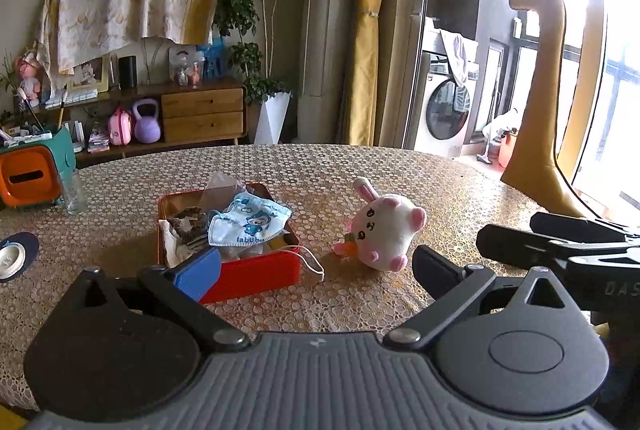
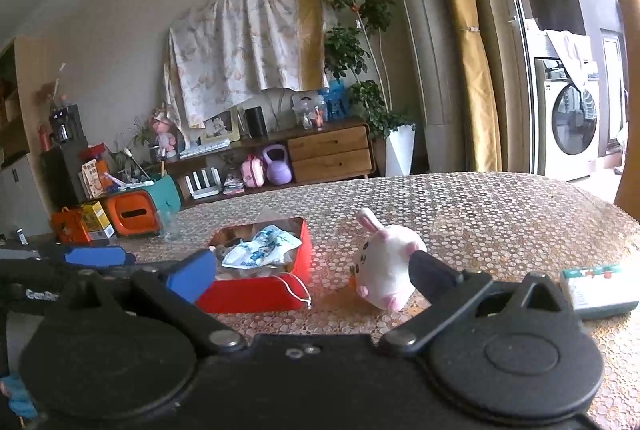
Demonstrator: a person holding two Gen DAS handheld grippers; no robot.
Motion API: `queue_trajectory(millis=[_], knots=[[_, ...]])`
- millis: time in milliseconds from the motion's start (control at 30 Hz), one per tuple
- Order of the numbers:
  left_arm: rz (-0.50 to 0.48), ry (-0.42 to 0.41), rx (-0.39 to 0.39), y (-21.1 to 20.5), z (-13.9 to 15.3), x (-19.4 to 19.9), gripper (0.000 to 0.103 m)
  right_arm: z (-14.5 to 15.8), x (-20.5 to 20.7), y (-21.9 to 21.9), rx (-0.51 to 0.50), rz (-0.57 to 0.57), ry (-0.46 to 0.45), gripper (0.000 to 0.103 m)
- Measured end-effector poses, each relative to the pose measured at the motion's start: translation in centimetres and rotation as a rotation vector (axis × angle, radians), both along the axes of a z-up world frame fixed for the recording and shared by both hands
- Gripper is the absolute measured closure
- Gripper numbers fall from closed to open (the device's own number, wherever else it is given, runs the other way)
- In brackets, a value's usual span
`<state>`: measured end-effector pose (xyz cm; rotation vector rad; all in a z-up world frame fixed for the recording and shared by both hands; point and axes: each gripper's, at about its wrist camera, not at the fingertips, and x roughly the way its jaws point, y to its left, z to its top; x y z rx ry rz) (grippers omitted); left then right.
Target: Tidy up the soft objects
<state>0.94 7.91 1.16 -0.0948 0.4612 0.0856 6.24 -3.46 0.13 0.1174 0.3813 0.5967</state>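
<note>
A red tin box [image 1: 256, 276] [image 2: 256, 294] stands on the patterned table with a blue-and-white face mask [image 1: 248, 222] [image 2: 260, 246] lying on top of its contents, one ear loop hanging over the front wall. A white and pink plush rabbit [image 1: 386, 230] [image 2: 384, 262] lies on the table just right of the box. My left gripper [image 1: 316, 270] is open, near the box's front, holding nothing. My right gripper [image 2: 312, 274] is open too, its dark right finger [image 2: 434, 276] beside the rabbit. The right gripper also shows at the right edge [image 1: 560, 246] of the left wrist view.
An orange and teal organiser [image 1: 32, 170] and a glass [image 1: 74, 192] stand at the table's far left. A coaster with a metal lid [image 1: 16, 258] lies left. A green-edged card box [image 2: 600, 290] lies at the right. A tall giraffe figure [image 1: 548, 70] stands beyond the table.
</note>
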Motion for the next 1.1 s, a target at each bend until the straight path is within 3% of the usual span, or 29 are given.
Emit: queue_trajectory(millis=[1100], knots=[[-0.002, 0.001, -0.036, 0.0, -0.14, -0.22, 0.0, -0.66, 0.0, -0.1, -0.037, -0.032, 0.018, 0.0]])
